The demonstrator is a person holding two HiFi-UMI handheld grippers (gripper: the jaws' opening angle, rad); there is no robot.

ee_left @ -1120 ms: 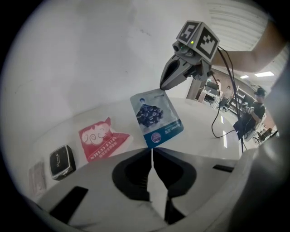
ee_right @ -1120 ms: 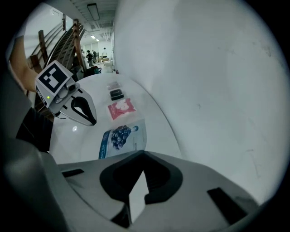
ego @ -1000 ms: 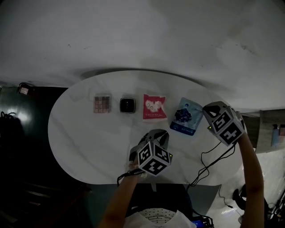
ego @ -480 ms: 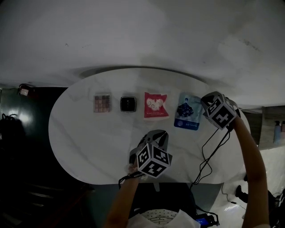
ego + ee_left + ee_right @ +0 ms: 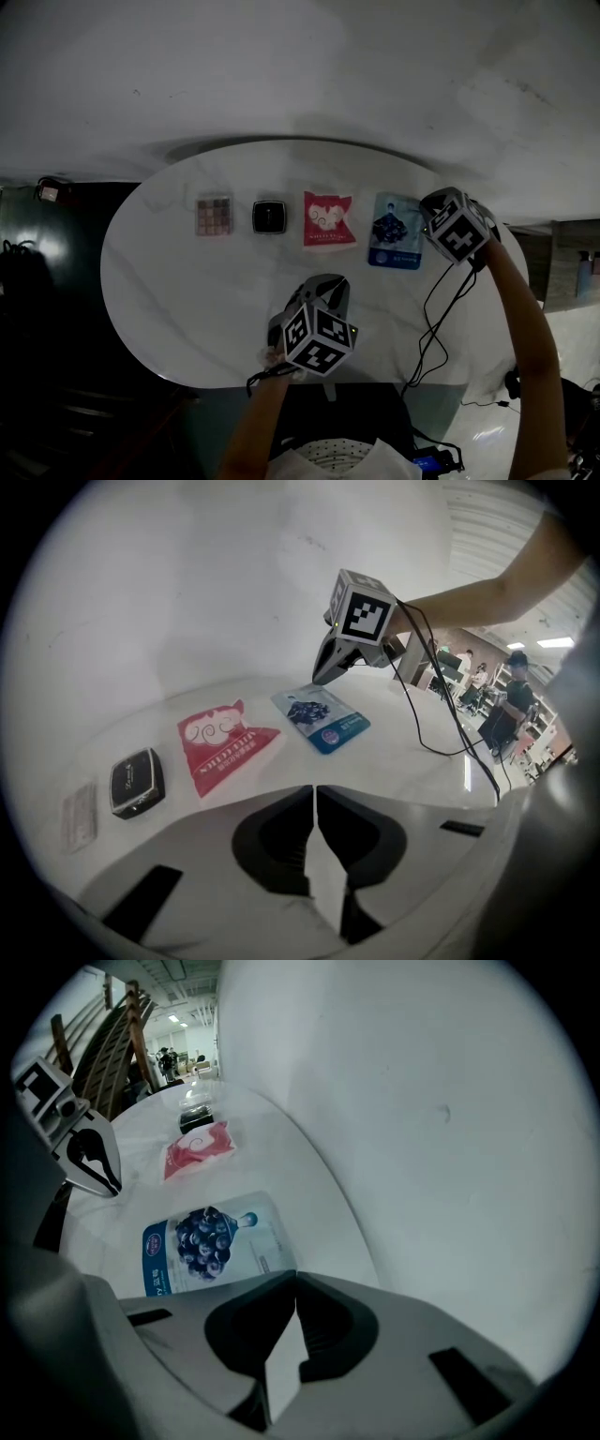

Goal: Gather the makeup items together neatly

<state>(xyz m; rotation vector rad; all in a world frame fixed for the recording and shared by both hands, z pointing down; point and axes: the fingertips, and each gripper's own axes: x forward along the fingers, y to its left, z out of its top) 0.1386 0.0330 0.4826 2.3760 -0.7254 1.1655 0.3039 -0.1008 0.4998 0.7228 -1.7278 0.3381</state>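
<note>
Four makeup items lie in a row on the white oval table [image 5: 187, 291]: an eyeshadow palette [image 5: 214, 216], a black compact [image 5: 269, 217], a red sachet [image 5: 328, 219] and a blue sachet [image 5: 394, 242]. My right gripper [image 5: 427, 211] is low at the blue sachet's far right corner. In the right gripper view its jaws [image 5: 295, 1277] are shut on that corner of the blue sachet [image 5: 202, 1239], which lies flat. My left gripper [image 5: 330, 284] hovers over the table's front, shut [image 5: 314, 787] with nothing in it. It faces the red sachet [image 5: 220, 742] and the compact [image 5: 136, 780].
A black cable [image 5: 441, 319] trails from the right gripper over the table's front right edge. A white wall rises just behind the table. Dark floor and furniture lie to the left. People stand far off [image 5: 511, 682].
The right gripper has come down and inward at the table's right end. The blue sachet has swung from tilted to straight, in line with the row. The left gripper has kept still.
</note>
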